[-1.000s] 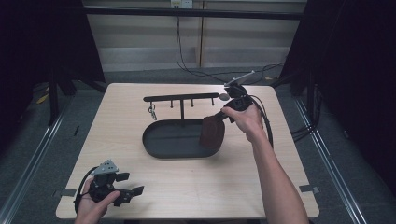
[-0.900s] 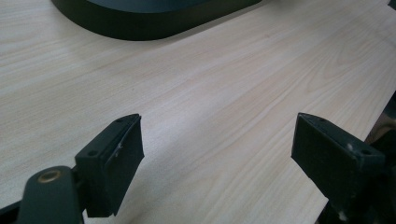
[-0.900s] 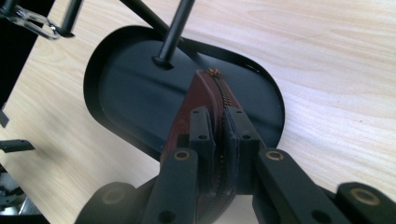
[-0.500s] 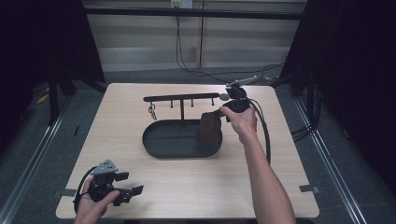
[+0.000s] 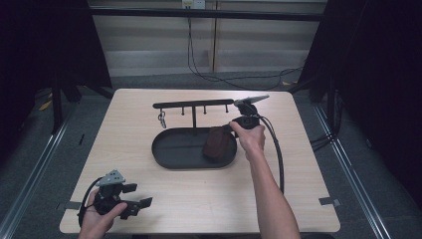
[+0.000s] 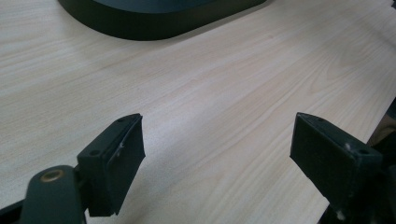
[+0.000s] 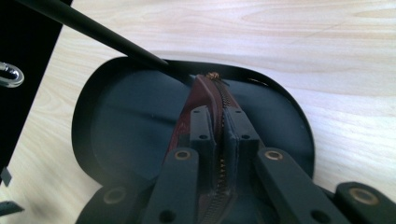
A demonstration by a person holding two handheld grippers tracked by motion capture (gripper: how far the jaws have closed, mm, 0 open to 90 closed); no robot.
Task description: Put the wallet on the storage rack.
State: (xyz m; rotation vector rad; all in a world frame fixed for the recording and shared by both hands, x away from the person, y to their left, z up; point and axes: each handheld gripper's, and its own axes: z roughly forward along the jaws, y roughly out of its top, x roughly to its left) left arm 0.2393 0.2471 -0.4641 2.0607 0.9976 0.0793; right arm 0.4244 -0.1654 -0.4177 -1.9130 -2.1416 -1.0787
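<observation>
A dark red zip pouch (image 5: 217, 143) hangs on edge with its lower end in the right part of the black oval tray (image 5: 164, 158). My right gripper (image 5: 228, 130) is shut on the pouch's zip edge; in the right gripper view the jaws pinch the zip of the pouch (image 7: 205, 100) over the tray (image 7: 121, 121), with the right gripper (image 7: 219, 123) pointing down at it. My left gripper (image 5: 142, 206) rests open near the table's front left corner. In the left gripper view the left gripper (image 6: 217, 149) has bare wood between its jaws, and the tray (image 6: 154, 18) lies farther off.
A black hook rack (image 5: 194, 104) stands on a post at the tray's far side, with a key ring (image 5: 162, 119) on its left hook. Its bar (image 7: 93, 30) crosses the right gripper view. Bare wooden tabletop (image 5: 199, 194) lies in front of the tray.
My right hand has come down with the pouch, from above the tray's right end to its floor. The left gripper has stayed where it was.
</observation>
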